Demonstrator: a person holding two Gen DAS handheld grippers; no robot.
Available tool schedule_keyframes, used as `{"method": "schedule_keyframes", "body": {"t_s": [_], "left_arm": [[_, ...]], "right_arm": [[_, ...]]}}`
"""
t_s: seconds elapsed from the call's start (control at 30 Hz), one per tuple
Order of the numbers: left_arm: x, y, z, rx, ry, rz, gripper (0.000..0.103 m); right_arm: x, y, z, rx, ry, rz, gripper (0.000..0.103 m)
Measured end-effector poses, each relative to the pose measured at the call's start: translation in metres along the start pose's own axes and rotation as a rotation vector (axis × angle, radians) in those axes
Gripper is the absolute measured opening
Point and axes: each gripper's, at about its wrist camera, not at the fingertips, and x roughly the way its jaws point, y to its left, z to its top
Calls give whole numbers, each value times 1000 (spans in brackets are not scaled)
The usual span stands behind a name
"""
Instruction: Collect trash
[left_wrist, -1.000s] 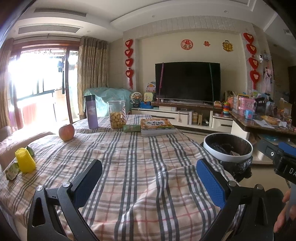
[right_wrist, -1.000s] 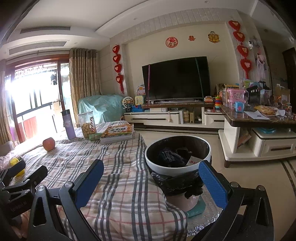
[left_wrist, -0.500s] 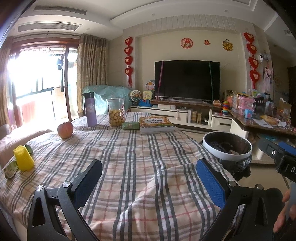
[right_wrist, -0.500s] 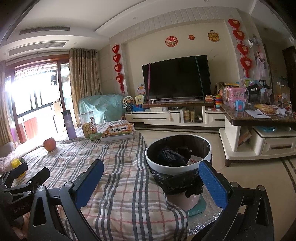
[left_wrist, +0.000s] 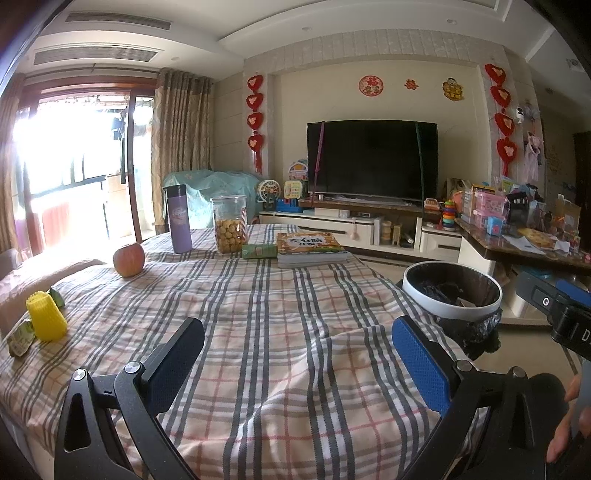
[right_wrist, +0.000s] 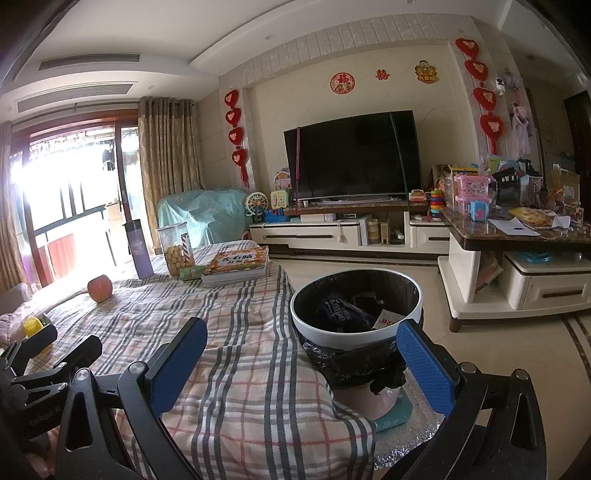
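A white-rimmed bin (right_wrist: 356, 308) lined with a black bag stands on the floor at the table's right edge, with wrappers inside; it also shows as the bin (left_wrist: 451, 291) in the left wrist view. On the plaid tablecloth (left_wrist: 258, 314) at the far left lie a yellow foam fruit net (left_wrist: 46, 320) and small green wrappers (left_wrist: 20, 338). My left gripper (left_wrist: 297, 350) hovers open and empty over the near table. My right gripper (right_wrist: 301, 349) is open and empty, near the bin's rim. The left gripper (right_wrist: 55, 347) shows at the right view's left edge.
At the table's far end are an apple (left_wrist: 128, 259), a purple flask (left_wrist: 178, 219), a cookie jar (left_wrist: 229, 224), a green box (left_wrist: 259, 251) and a book (left_wrist: 312, 248). A TV cabinet (right_wrist: 332, 232) and a cluttered side table (right_wrist: 517, 236) lie beyond.
Both views shifted only slightly; the left gripper tilted a little down toward the table. Both grippers stayed open and empty.
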Motion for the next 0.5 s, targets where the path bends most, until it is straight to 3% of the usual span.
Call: {"method": "schedule_keyframes", "body": {"t_s": [0.5], "left_arm": [[1,-2,-2,1,4,-3,102]], "right_arm": [[1,0,0,2,7,2,103]]}}
